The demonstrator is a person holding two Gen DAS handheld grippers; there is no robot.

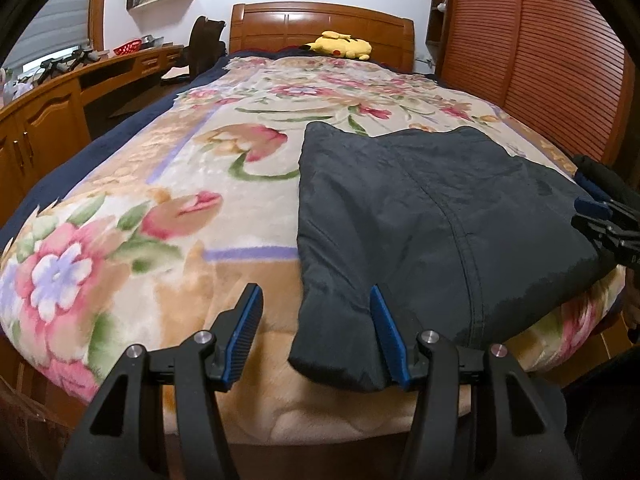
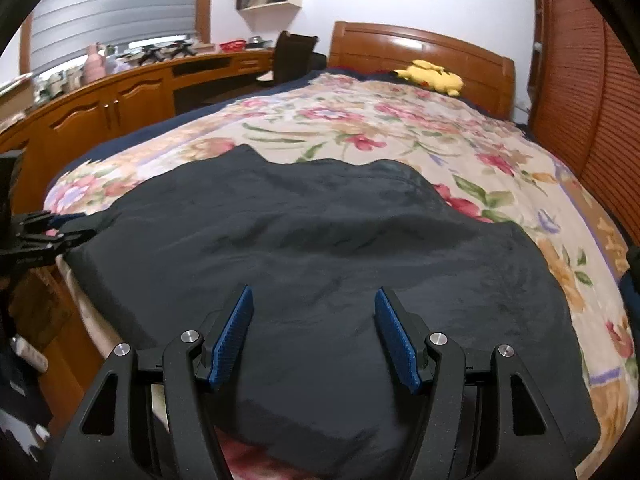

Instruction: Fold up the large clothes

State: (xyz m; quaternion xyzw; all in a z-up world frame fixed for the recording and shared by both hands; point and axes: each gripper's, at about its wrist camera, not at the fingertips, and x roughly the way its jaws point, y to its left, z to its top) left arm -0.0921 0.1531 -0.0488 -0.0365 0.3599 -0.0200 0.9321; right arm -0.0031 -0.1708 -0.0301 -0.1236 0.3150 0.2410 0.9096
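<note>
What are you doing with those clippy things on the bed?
A person holds a gripper in each hand and is folding a big dark jacket spread on the flowery blanket. The left gripper is open at the jacket's near corner, which hangs over the bed's edge, but it isn't pinching it yet. The right gripper is open too, hovering over the middle of the jacket. A yellow plush toy lies by the headboard.

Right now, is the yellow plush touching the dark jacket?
Apart. The left wrist view shows the plush by the headboard, with flowered blanket between it and the jacket.
</note>
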